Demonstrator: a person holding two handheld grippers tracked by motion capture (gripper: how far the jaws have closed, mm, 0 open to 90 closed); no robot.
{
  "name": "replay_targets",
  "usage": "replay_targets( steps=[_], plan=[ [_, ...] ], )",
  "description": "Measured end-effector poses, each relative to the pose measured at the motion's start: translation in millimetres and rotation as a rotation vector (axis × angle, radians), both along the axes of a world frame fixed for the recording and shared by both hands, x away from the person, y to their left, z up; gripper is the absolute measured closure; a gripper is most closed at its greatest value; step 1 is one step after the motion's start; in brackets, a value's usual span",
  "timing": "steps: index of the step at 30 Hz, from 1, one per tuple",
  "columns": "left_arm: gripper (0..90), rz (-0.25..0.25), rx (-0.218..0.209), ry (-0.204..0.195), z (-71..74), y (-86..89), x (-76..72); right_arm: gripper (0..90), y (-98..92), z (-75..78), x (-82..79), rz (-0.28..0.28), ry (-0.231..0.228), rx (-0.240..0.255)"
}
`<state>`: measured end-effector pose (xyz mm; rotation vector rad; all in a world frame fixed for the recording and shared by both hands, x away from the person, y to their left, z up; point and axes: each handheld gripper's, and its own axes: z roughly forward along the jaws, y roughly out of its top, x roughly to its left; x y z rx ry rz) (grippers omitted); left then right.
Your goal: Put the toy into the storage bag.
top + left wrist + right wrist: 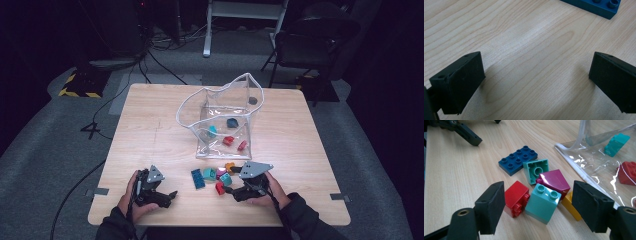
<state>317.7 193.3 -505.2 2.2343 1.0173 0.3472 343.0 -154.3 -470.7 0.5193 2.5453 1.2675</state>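
Teal, with two studs on top, the nearest brick [543, 203] lies between the spread jaws of the right gripper [537, 207], neither pad pressing it, and a yellow brick [571, 206] behind it is half hidden by one jaw. Six loose bricks cluster here (red [515, 197], magenta [556, 181], a second teal one [536, 170], and a blue plate [518, 160]). Farther off, the left gripper [536, 82] stands wide open over bare table [524, 45], and the clear bag [220, 117] holds five pieces, dim in the high view.
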Motion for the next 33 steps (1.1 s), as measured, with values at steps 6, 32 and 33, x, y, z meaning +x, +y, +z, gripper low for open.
replay_targets(
  steps=[6, 32, 33],
  plan=[
    [0.2, 0.000, 0.000, 0.000, 0.0, 0.0, 0.0, 32.2, 5.0, 1.0, -9.5, 0.063, -0.004, 0.001],
    [0.2, 0.000, 0.000, 0.000, 0.0, 0.0, 0.0, 61.4, 30.8, -30.6, -19.0, 0.072, 0.038, -0.073],
    [0.2, 0.000, 0.000, 0.000, 0.0, 0.0, 0.0, 64.5, 30.1, -30.5, -18.7, 0.071, 0.036, -0.073]
  ],
)
